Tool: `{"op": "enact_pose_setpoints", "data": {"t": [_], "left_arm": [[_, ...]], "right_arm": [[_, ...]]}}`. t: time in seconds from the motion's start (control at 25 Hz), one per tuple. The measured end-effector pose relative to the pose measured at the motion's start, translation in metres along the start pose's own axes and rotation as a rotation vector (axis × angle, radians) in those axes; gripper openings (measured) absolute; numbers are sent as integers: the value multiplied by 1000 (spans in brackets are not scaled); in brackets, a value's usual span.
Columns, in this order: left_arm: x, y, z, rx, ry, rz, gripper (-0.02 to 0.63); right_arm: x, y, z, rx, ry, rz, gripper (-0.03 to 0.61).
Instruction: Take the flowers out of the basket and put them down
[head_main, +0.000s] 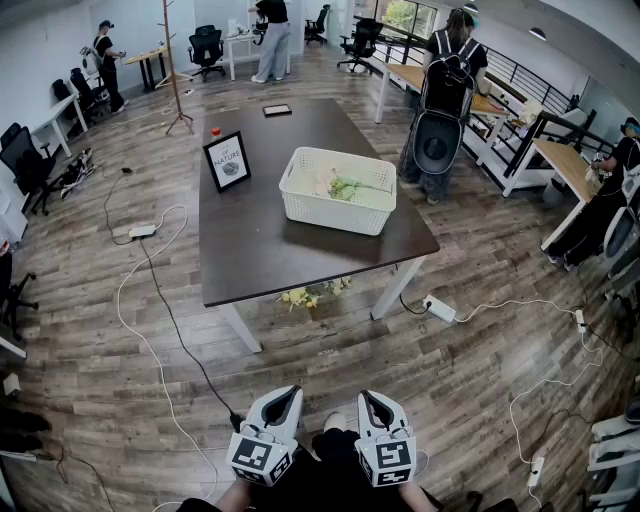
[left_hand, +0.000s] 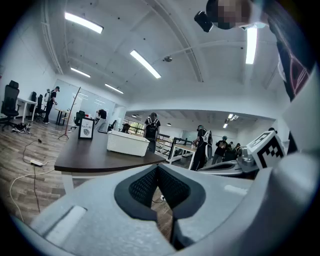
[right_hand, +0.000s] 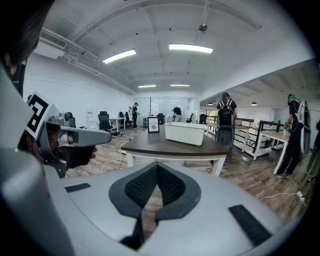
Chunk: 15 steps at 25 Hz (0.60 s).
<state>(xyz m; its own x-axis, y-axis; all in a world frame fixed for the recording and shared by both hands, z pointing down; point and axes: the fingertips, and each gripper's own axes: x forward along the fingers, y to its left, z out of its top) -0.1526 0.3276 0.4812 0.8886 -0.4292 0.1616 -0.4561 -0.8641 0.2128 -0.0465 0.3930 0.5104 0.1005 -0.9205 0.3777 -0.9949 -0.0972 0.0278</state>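
Grey left tool (head_main: 284, 394), right tool (head_main: 372, 398): jaws together, nothing held.

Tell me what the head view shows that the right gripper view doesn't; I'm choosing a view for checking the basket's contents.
Only the head view: the flowers lying inside the basket, and a second bunch on the floor under the table. Only the right gripper view: the right tool up close, its jaws shut together with nothing between them, and the ceiling lights. Both: the dark table, the white basket's outside, the framed sign and a person wearing a backpack.
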Motion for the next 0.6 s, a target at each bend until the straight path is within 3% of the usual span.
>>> {"op": "enact_pose_setpoints", "data": {"t": [0.28,0.6], "left_arm": [[-24,11,-8,4,11,-5,8],[-17,14,-3,12,4,-20,8]], "right_arm": [[-3,34,-6,4,1,3,5],[5,34,6,-5,-41,7,5]]}}
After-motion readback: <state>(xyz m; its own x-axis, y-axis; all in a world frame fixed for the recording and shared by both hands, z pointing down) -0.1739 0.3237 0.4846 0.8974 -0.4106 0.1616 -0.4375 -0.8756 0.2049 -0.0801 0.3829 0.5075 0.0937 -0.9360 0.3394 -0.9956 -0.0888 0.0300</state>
